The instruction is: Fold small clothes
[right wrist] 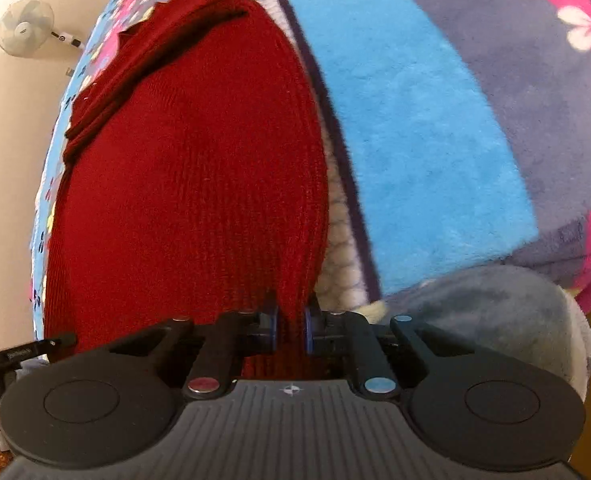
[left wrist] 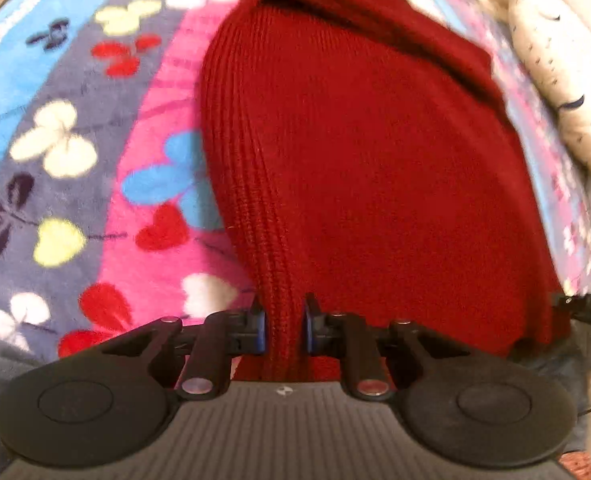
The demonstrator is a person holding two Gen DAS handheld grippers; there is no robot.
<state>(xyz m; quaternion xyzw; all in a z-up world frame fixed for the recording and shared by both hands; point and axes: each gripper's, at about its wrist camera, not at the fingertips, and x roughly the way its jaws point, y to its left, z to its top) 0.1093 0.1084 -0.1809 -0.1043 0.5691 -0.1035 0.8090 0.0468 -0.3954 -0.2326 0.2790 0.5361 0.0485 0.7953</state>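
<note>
**A:** Left wrist view, nearest first: the left gripper point(left wrist: 284, 328) pinches the ribbed edge of a dark red knitted sweater point(left wrist: 355, 168), blue pads pressed on a ridge of knit. Beyond, the sweater lies spread across a fleece blanket with butterfly print point(left wrist: 67, 152); a white patterned cloth point(left wrist: 555, 80) sits at the far right edge.

**B:** And the other claw?

**A:** In the right wrist view, the right gripper point(right wrist: 291, 328) is likewise pressed together on the sweater's near edge at its opposite side. Farther off, a sleeve lies folded across the body, and a wall fan point(right wrist: 25, 28) shows far off.

**B:** Which step is this?

**A:** Likely the start of a fold: both near corners are gripped. The next move probably calls for lifting both corners evenly and carrying them toward the collar.

**B:** Any containers?

**A:** None visible.
</note>
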